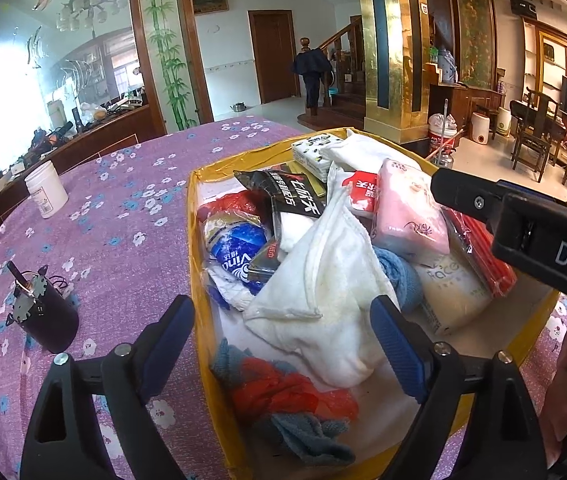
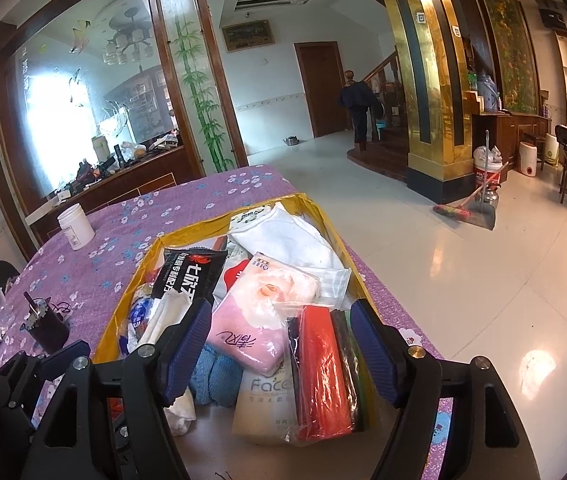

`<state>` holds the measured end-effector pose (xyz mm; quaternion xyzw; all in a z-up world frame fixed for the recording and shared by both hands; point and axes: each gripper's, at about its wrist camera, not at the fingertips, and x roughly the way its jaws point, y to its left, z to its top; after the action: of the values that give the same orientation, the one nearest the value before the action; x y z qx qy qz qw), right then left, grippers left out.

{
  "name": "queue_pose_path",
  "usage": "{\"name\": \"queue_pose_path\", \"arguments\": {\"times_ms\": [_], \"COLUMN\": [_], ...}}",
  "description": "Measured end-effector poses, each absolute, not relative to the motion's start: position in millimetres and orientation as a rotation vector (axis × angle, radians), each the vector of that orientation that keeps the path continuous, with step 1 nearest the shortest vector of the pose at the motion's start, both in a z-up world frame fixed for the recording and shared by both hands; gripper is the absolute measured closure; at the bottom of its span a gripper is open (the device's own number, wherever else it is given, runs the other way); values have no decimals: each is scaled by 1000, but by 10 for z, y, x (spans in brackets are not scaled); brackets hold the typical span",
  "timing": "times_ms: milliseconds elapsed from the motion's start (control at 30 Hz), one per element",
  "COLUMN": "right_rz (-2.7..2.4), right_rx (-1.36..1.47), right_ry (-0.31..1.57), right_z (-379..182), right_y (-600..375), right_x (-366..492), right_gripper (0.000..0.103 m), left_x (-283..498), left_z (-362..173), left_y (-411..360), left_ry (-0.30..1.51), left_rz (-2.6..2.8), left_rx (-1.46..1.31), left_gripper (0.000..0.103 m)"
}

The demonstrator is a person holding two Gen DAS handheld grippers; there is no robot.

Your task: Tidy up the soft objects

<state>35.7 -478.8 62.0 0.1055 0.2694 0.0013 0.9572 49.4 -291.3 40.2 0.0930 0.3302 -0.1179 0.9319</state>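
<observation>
While both tools hung over the yellow-edged box (image 1: 193,240), neither had anything in its grip: the left gripper (image 1: 283,344) was spread wide above the crumpled white towel (image 1: 323,280), and the right gripper (image 2: 279,344) stood just as wide over the pink tissue pack (image 2: 251,320) and the bagged red bundle (image 2: 319,372). That spacing read as sizing up a grab, with the towel looking like the left's likeliest pick since it sat topmost and loose. Out from there, a blue knit cloth (image 2: 215,376) was wedged near the pink pack, and a red plastic bag (image 1: 283,396) lay over a grey-blue rag (image 1: 307,432) at the near end. Further left, on the purple floral tablecloth (image 1: 123,208), a dark cup (image 1: 47,316) stood near and a white jar (image 1: 45,194) far, both well apart from the box.
</observation>
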Motion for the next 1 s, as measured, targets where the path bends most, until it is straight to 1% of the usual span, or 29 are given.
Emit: {"name": "queue_pose_path", "arguments": {"times_ms": [267,400,767,1000], "right_rz": [1,1,-12,-34], "right_rx": [209,208,218,228], "right_ry": [553,554,578,539], "right_z": [617,617,577,612], "right_y": [-4793,-4795,-4821,-4855], "right_x": [372,372,414,353], "right_gripper": [14,12,10,10], "left_x": [507,515,546,563], "left_z": [408,402,385,396], "left_y": [-2900,-2892,-2836,-2795], "left_ry": [679,677,684,717], "left_rz": [-232,-226,-203,-272], "left_rx": [192,194,183,123], "left_gripper": [10,6,5,5]}}
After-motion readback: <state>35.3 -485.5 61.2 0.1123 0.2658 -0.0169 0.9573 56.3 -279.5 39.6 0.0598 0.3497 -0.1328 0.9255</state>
